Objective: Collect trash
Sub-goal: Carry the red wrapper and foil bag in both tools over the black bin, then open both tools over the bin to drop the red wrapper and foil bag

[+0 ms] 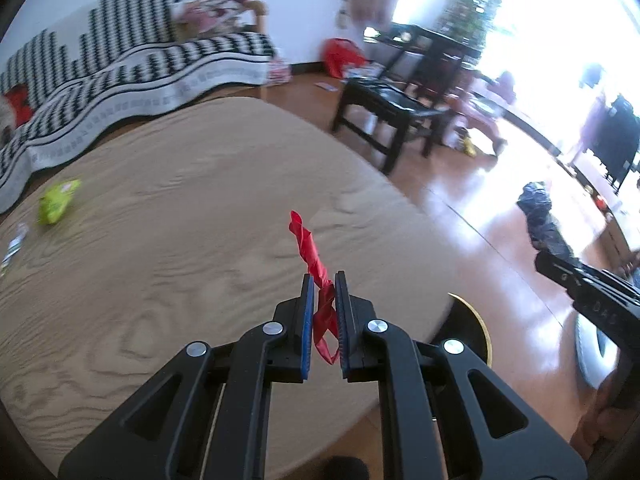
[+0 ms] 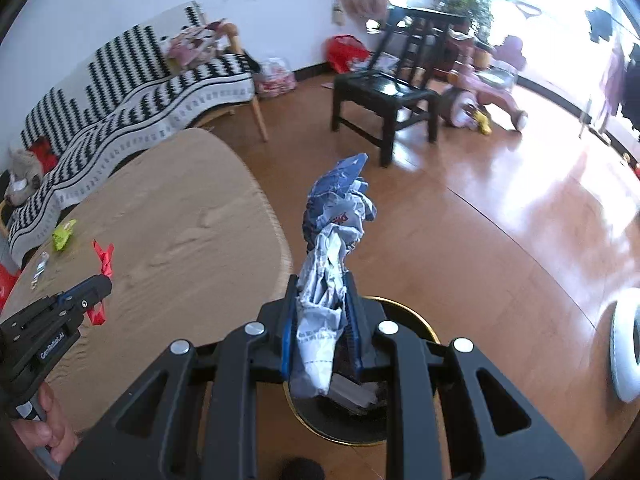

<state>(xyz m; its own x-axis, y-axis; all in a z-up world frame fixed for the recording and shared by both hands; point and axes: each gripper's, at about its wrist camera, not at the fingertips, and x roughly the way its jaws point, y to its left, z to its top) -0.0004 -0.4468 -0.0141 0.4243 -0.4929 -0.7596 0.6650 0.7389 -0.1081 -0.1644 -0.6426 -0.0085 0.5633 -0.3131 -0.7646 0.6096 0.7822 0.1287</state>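
In the right wrist view the black bin [image 2: 360,412], round with a thin gold rim, sits at lower centre directly beneath the right gripper [image 2: 320,320], so the coming drop looks to turn on that vertical line: the right hand is plainly the nearer, already above the opening. Its jaws are clamped on a crumpled blue-and-white wrapper [image 2: 336,236], thin crinkly plastic whose long axis runs up the frame away from the fingers, its lower tail hanging over the bin mouth. The left gripper [image 1: 323,280] pinches a twisted strip of red plastic film [image 1: 310,248], narrow and ribbon-like, standing upward from the blue pads toward frame centre; in its view only an arc of the bin shows at lower right, past the edge of the table [image 1: 180,220], so I judge it has farther to travel. The table is a pale, rounded wood-grain top. A lime-green snack packet [image 1: 56,202], soft and puffy, lies on it at far left, with a small clear wrapper [image 1: 14,246] just beside.
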